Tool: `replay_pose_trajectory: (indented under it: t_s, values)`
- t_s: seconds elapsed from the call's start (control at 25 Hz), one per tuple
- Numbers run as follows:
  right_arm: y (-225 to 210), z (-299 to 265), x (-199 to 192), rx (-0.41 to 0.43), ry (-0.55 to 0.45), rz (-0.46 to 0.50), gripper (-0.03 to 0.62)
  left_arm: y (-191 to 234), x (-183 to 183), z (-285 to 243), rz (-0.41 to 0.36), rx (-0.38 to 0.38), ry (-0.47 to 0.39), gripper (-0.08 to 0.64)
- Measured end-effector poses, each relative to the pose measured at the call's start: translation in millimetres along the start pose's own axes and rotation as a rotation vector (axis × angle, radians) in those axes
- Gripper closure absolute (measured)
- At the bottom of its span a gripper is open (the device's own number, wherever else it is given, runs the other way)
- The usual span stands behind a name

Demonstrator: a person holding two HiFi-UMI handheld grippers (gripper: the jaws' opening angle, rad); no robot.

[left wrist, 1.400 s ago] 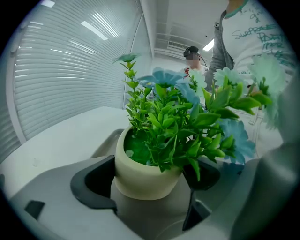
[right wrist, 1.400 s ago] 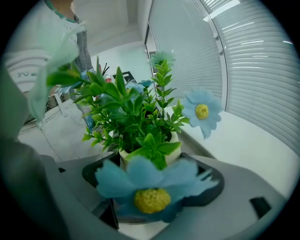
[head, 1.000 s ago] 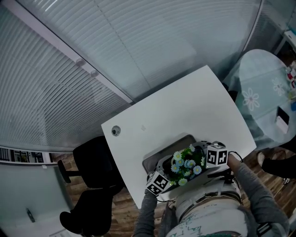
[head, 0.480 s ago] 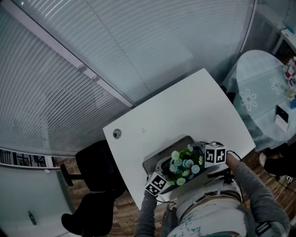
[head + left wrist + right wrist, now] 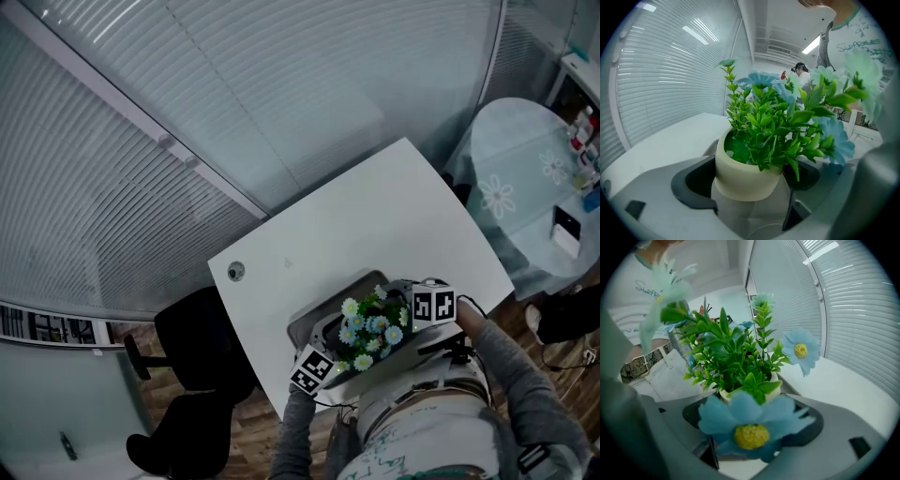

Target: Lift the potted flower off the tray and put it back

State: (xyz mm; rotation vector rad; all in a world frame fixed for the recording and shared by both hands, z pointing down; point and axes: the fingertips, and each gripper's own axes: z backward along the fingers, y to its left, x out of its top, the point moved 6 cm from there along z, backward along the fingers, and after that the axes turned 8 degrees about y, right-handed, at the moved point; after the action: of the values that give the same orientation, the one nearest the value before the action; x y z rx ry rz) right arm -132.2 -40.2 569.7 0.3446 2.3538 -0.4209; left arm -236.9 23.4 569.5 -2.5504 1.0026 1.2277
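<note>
The potted flower (image 5: 370, 328), a cream pot of green leaves and pale blue blooms, is over the grey tray (image 5: 314, 323) at the near edge of the white table. My left gripper (image 5: 323, 356) comes in from the left and my right gripper (image 5: 412, 319) from the right. In the left gripper view the pot (image 5: 745, 176) sits between the two dark jaws of the left gripper (image 5: 749, 187), touching both. In the right gripper view a blue bloom (image 5: 750, 427) hides most of the pot (image 5: 774, 380) between the jaws of the right gripper (image 5: 750, 425).
The white table (image 5: 375, 216) has a round cable grommet (image 5: 235, 271) at its left corner. A black chair (image 5: 192, 337) stands left of it. A round table with a floral cloth (image 5: 525, 187) is at the right. Slatted blinds run behind.
Both grippers and the potted flower have shifted slightly up and to the left in the head view; the grip on the pot looks unchanged.
</note>
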Motion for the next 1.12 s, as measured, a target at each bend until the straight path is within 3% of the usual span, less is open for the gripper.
replay_pose_trajectory:
  t_s: [0.36,1.12]
  values:
    - [2.3,14.1,12.0,-0.008,0.023,0.018,0.219,-2.4,15.4,10.5,-0.011,0.017,0.008,0.117]
    - [0.0,56.8,54.2,0.018,0.025,0.043,0.219,-7.4,63.9,52.4,0.037,0.029,-0.013,0.117]
